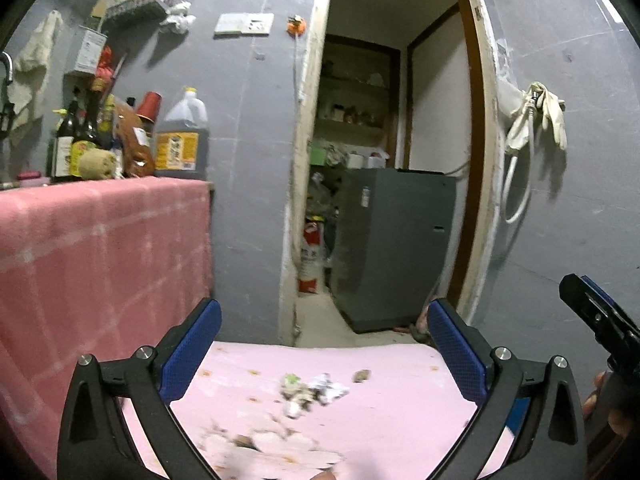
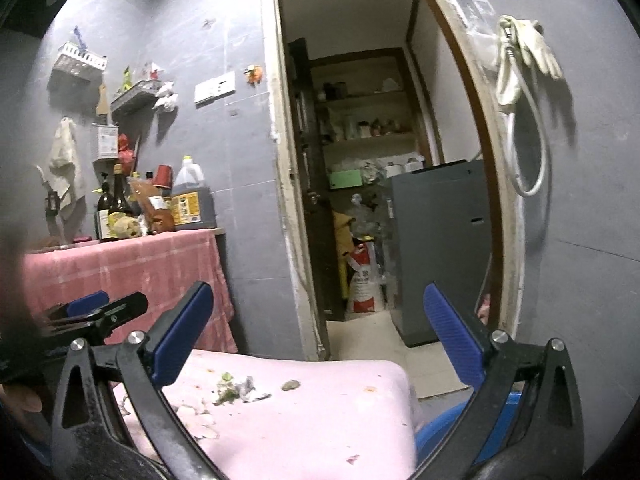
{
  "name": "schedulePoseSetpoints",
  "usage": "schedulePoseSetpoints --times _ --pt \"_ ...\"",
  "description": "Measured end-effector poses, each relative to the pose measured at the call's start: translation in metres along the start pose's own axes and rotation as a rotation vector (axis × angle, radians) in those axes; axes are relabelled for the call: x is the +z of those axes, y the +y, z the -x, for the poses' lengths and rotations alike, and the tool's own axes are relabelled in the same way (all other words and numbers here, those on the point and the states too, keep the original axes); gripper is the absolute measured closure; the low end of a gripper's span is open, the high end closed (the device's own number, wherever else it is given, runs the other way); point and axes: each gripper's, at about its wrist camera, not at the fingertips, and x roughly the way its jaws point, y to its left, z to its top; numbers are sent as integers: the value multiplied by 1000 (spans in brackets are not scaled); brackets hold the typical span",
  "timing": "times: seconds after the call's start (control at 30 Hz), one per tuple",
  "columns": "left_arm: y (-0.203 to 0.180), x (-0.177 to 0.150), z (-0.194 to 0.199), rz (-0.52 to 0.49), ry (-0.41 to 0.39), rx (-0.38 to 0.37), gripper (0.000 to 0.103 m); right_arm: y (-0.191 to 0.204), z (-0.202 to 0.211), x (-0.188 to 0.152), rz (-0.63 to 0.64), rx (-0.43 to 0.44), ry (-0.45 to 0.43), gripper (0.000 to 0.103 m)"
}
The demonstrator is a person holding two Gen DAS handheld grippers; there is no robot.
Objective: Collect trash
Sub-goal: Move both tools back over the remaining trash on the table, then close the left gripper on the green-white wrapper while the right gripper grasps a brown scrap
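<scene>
A small heap of trash [image 1: 310,391], crumpled paper and food scraps, lies on a pink table top [image 1: 400,416]. A brown scrap [image 1: 361,375] lies just right of it. Pale peel-like scraps [image 1: 264,440] lie nearer me. My left gripper [image 1: 324,348] is open and empty, held above the near side of the heap. My right gripper [image 2: 320,336] is open and empty, above the same table, with the heap [image 2: 236,390] low between its fingers and the brown scrap [image 2: 291,385] beside it. Each gripper shows at the edge of the other's view.
A counter draped in a pink checked cloth [image 1: 100,240] stands at left with bottles and an oil jug [image 1: 182,136]. A doorway ahead opens to a storeroom with a grey appliance [image 1: 392,248]. Gloves and a hose [image 1: 532,120] hang on the right wall.
</scene>
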Motion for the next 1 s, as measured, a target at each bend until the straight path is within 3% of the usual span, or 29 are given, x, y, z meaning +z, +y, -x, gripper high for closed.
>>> schedulePoseSetpoints --times 0.17,0.5,0.9,1.0 --pt "23 -6 0 -10 -4 46 2 18 -22 -6 20 27 37 0" --pt "58 -29 -24 -13 80 75 2 28 -70 -33 39 51 147 0" --pt "75 -65 -71 -4 254 33 2 20 -128 -71 47 80 356 1" --pt "74 -70 -83 -13 308 18 2 15 -144 -81 33 95 425 9"
